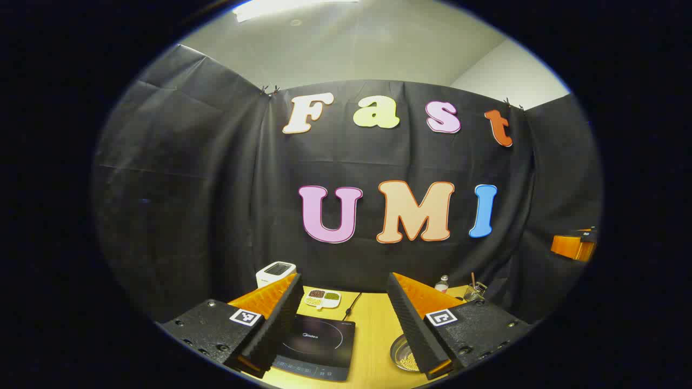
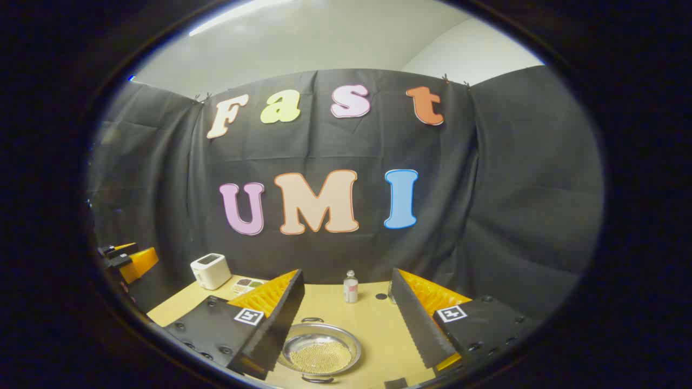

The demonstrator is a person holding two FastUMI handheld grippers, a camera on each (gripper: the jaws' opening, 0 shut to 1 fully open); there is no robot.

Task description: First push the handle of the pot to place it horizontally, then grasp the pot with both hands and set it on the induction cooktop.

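Pot [image 2: 320,352] sits on table [image 2: 373,324], right of cooktop [image 1: 316,346], handles near and far. Right claw [image 2: 346,335] and left claw [image 1: 343,335] both open, empty, raised. Advice: nudge one handle sideways, slow and low.

One steel pot [image 2: 320,354] sits on a single wooden table [image 2: 373,324], its floor covered with small yellow beads too many and too fine to count. Two loop handles show on its rim. One induction cooktop [image 1: 316,346] lies flat nearby, with one dark cord trailing from it. One white toaster [image 2: 210,270] stands at the back, beside one divided white dish [image 1: 322,298] holding what appear to be three or four portions. One small clear bottle [image 2: 351,287] and one glass jar [image 1: 474,292] complete the tabletop. Two grippers are present, left [image 1: 346,329] and right [image 2: 346,324], each with two fingers.
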